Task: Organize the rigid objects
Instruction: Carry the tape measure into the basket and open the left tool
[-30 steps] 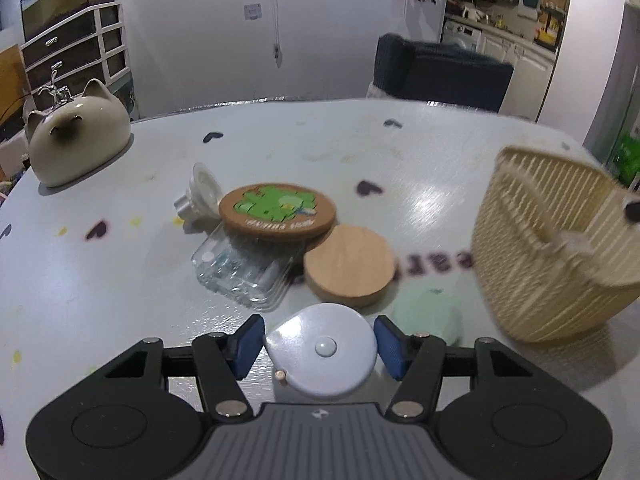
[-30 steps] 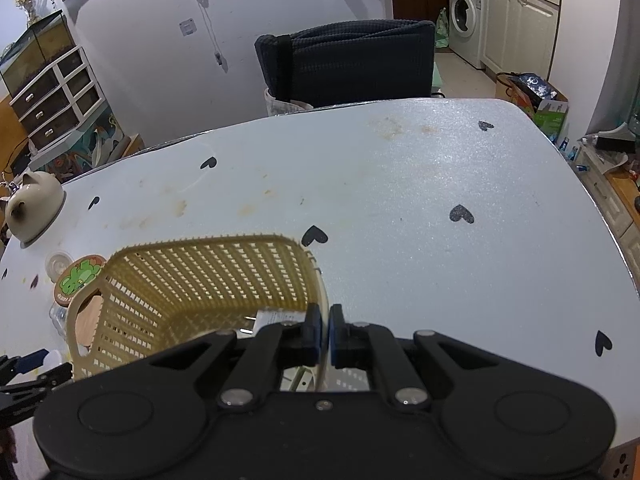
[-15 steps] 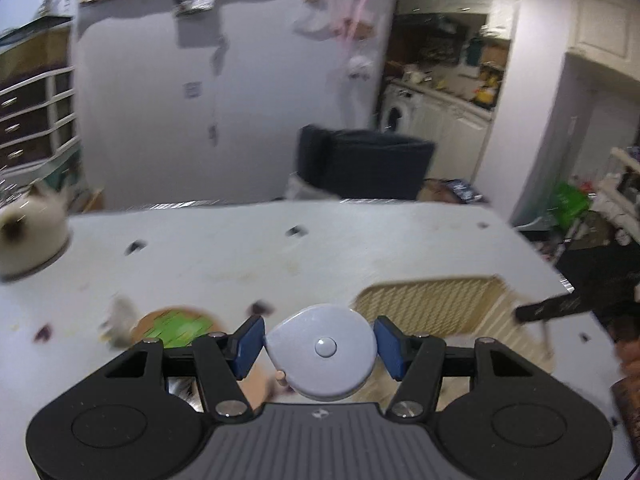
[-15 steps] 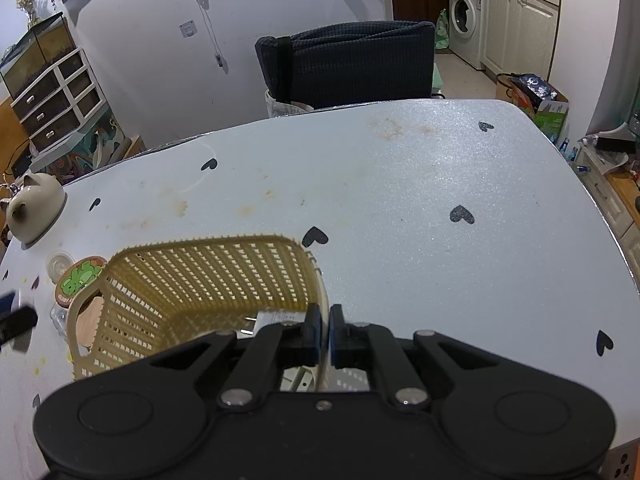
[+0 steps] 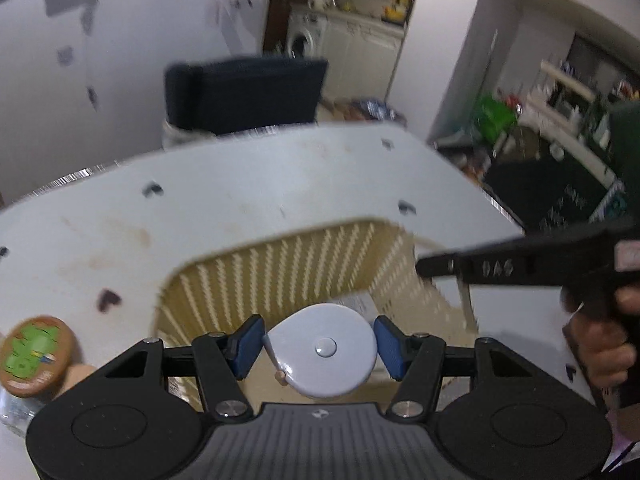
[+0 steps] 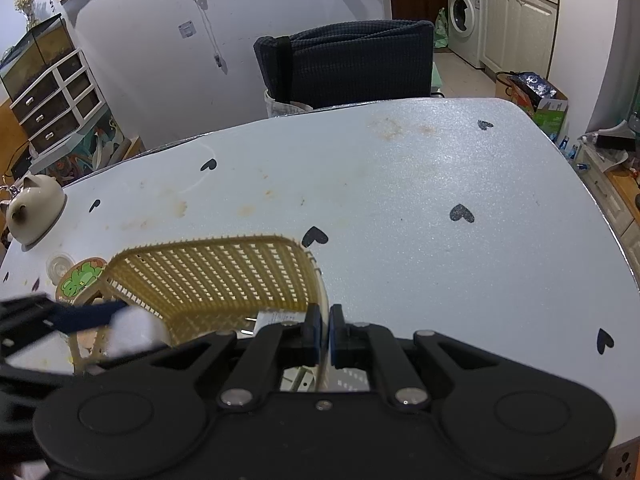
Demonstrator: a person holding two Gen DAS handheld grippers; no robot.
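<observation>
My left gripper [image 5: 320, 346] is shut on a pale blue round tape measure [image 5: 322, 356] and holds it above the open top of the cream woven basket [image 5: 280, 256]. My right gripper [image 6: 325, 330] is shut on the basket's near rim [image 6: 324, 300]. The basket [image 6: 208, 276] stands on the white table, with a white card [image 6: 276, 316] on its floor. The left gripper shows blurred at the left of the right wrist view [image 6: 80, 316]. A round coaster with a green print [image 5: 34, 354] lies left of the basket, also seen in the right wrist view [image 6: 78, 282].
A cat-shaped ceramic pot [image 6: 32, 208] sits at the table's far left edge. A clear lid [image 6: 60, 266] lies beside the coaster. A dark chair [image 6: 348, 68] stands behind the table [image 6: 440, 220]. A clear plastic box [image 5: 16, 412] lies under the coaster.
My left gripper has lifted the tape measure off the table and carried it right, from beside the pile to above the basket. The right gripper has kept still on the rim.
</observation>
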